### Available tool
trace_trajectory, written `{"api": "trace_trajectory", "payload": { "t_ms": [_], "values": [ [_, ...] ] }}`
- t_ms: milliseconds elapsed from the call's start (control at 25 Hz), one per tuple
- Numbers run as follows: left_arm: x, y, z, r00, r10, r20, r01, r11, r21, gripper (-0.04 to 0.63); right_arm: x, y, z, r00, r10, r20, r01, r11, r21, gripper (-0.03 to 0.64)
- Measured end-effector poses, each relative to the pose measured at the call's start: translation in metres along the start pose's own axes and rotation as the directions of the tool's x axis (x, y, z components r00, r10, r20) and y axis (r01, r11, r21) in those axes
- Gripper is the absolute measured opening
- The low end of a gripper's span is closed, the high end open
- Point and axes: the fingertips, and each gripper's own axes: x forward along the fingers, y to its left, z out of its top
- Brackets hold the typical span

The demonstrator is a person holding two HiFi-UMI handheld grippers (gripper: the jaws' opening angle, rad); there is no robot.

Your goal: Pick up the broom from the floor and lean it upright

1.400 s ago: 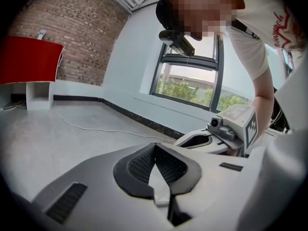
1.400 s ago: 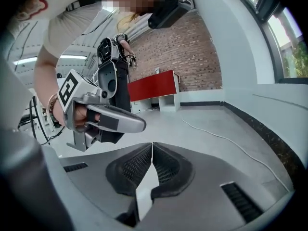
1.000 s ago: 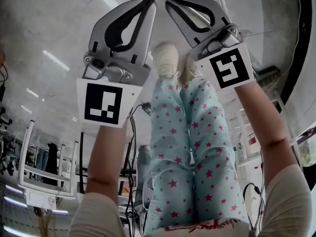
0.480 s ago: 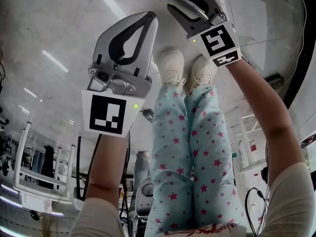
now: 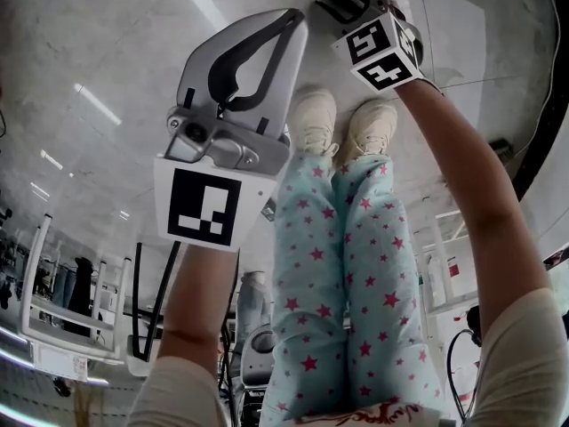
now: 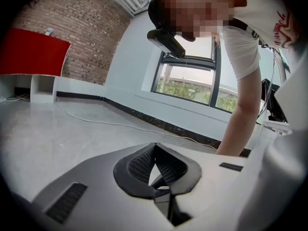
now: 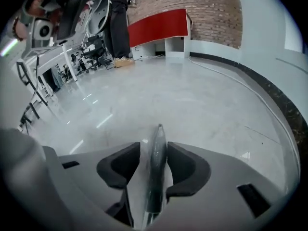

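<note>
The floor (image 7: 207,100) is smooth and shiny (almost like a mirror), and the broom handle (image 7: 156,162) looks like glossy metal.

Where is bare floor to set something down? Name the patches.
Bare floor left of the shoes, and the stretch before the red cabinet. Crowded by the white rack and the shelves; a cable runs along the wall.

The broom's slim grey handle (image 7: 155,179) is lying between the right gripper's (image 7: 153,144) jaws, which have just been opening. Its rounded tip is sticking out beyond them.
</note>
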Motion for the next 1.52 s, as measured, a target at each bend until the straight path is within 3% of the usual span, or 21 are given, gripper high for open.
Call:
{"api": "trace_trajectory", "payload": {
  "t_ms": [120, 160, 320, 560, 880, 1200, 1400, 1520],
  "values": [
    [0.001, -0.004, 0.002, 1.000, -0.009, -0.012, 0.010, 1.000, 0.009, 0.021, -0.003, -0.004, -0.002, 1.000, 0.006, 0.002, -0.006, 1.000, 0.021, 0.161],
    [0.001, -0.005, 0.002, 1.000, -0.012, -0.019, 0.012, 1.000, 0.013, 0.021, -0.003, -0.005, -0.002, 1.000, 0.008, -0.010, -0.008, 0.999, 0.039, 0.110],
    [0.003, -0.014, 0.021, 1.000, -0.012, -0.013, 0.013, 1.000, 0.022, 0.021, -0.014, -0.012, 0.005, 1.000, -0.012, -0.024, 0.014, 0.997, 0.071, 0.106],
    [0.001, -0.039, 0.060, 0.999, -0.040, 0.004, 0.040, 0.999, 0.020, 0.021, -0.075, -0.014, 0.044, 0.996, -0.051, 0.075, 0.044, 0.994, 0.099, 0.104],
    [-0.009, -0.090, 0.147, 0.996, -0.085, 0.023, 0.084, 0.995, 0.058, 0.021, -0.191, -0.030, 0.105, 0.975, -0.112, 0.192, 0.091, 0.989, 0.114, 0.103],
    [-0.030, -0.142, 0.239, 0.993, -0.118, 0.016, 0.117, 0.991, 0.072, 0.021, -0.346, -0.056, 0.163, 0.917, -0.227, 0.327, 0.179, 0.969, 0.172, 0.103],
    [-0.027, -0.182, 0.292, 0.984, -0.175, 0.018, 0.172, 0.979, 0.110, 0.021, -0.432, -0.066, 0.179, 0.879, -0.292, 0.376, 0.231, 0.952, 0.200, 0.103],
    [-0.034, -0.206, 0.323, 0.981, -0.196, 0.019, 0.192, 0.975, 0.108, 0.021, -0.476, -0.059, 0.180, 0.871, -0.319, 0.375, 0.264, 0.945, 0.191, 0.103]
  ]
}}
